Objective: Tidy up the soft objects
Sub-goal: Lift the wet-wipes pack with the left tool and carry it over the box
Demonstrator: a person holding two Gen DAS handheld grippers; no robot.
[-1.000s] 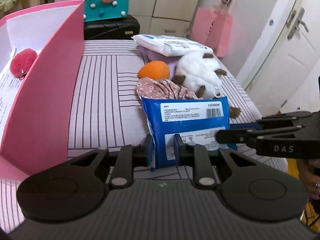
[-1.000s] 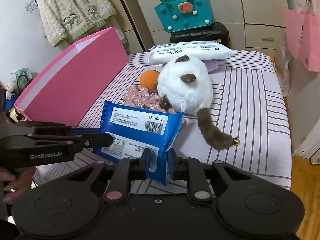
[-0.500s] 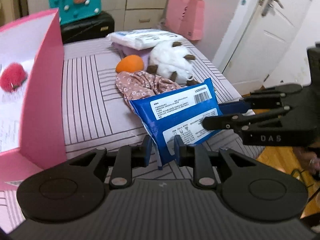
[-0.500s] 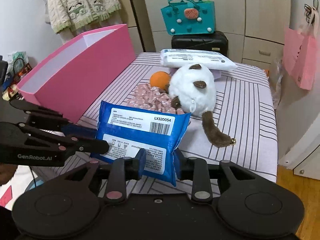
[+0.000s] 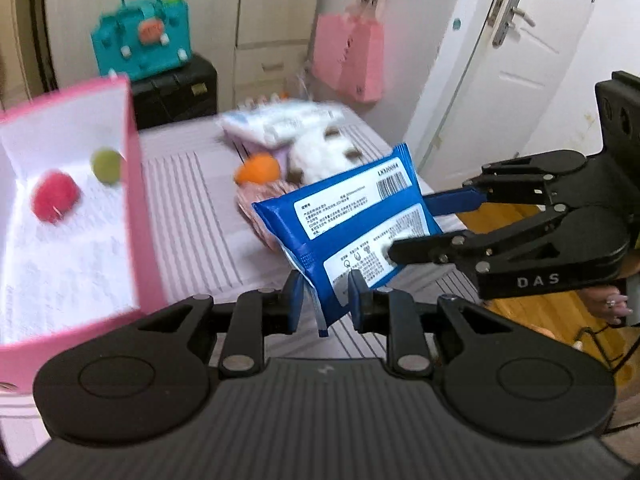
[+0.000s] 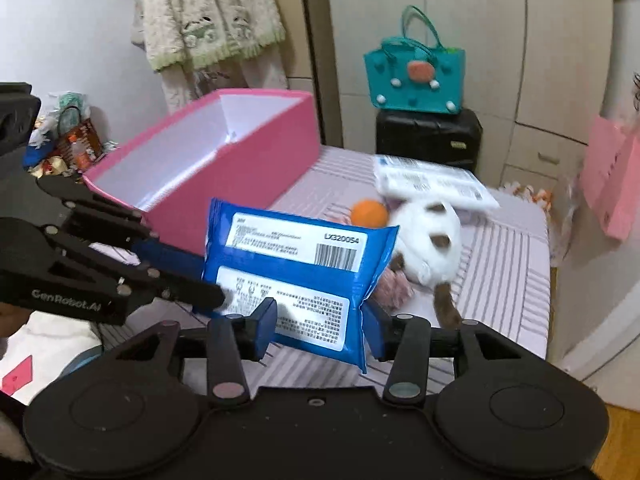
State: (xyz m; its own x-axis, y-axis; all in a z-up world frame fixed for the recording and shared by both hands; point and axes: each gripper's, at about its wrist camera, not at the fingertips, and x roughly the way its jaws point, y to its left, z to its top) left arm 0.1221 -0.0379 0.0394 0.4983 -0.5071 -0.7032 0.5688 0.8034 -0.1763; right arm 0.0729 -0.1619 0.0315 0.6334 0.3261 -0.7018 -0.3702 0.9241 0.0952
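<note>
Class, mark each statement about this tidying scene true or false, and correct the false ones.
1. The left gripper grips the blue packet. True.
2. The right gripper is clamped tight on the packet. False: its jaws have just been opening and stand apart.
3. The pink box holds a red pompom. True.
4. The orange ball lies inside the box. False: it lies on the striped cover beside the white plush toy.
</note>
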